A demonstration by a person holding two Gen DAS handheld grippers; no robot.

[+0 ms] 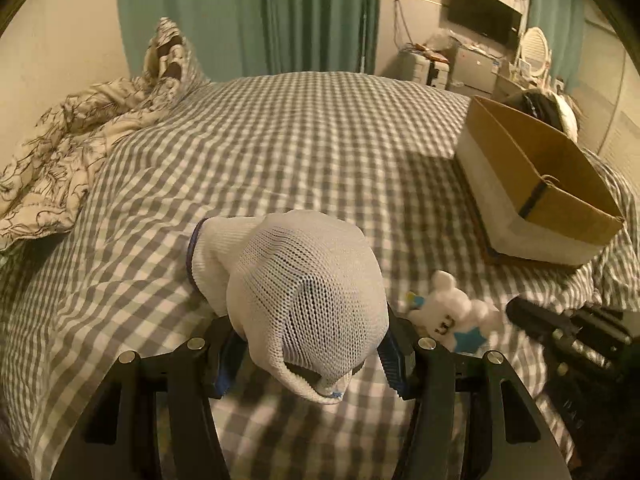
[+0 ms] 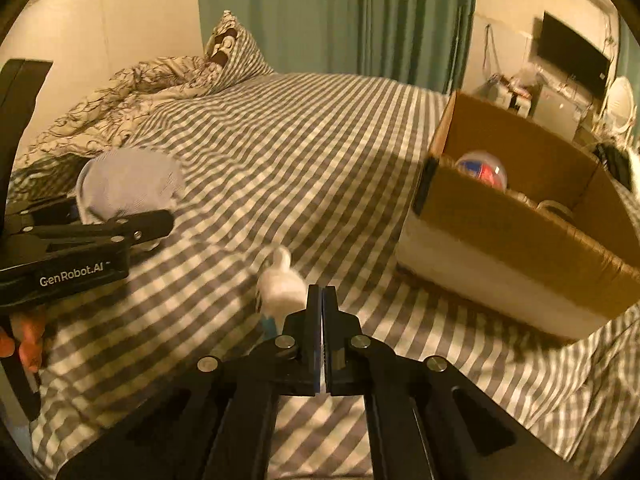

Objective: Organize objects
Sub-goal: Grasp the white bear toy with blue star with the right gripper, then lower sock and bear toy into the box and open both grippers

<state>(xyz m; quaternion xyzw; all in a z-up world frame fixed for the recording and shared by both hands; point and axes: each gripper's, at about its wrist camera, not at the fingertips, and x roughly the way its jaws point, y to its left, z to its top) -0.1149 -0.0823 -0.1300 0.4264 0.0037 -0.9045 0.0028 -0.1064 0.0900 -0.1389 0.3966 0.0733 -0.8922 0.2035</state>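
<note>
My left gripper (image 1: pixel 310 350) is shut on a balled white mesh sock (image 1: pixel 296 292) with a blue cuff, held over the checked bed sheet; the sock also shows in the right wrist view (image 2: pixel 128 184). A small white plush bear (image 1: pixel 448 316) with blue trim lies on the sheet just right of it, and just ahead-left of my right gripper (image 2: pixel 322 300), whose jaws are shut with nothing between them. The bear also shows in the right wrist view (image 2: pixel 280 284). An open cardboard box (image 2: pixel 520 232) at the right holds a clear ball (image 2: pixel 482 170) with red and blue inside.
The grey-and-white checked bed (image 1: pixel 280 140) fills both views. A crumpled patterned duvet (image 1: pixel 68 152) and a pillow lie at the far left. Green curtains (image 1: pixel 248 12) hang behind. A TV (image 1: pixel 482 12) and cluttered desk stand at the far right.
</note>
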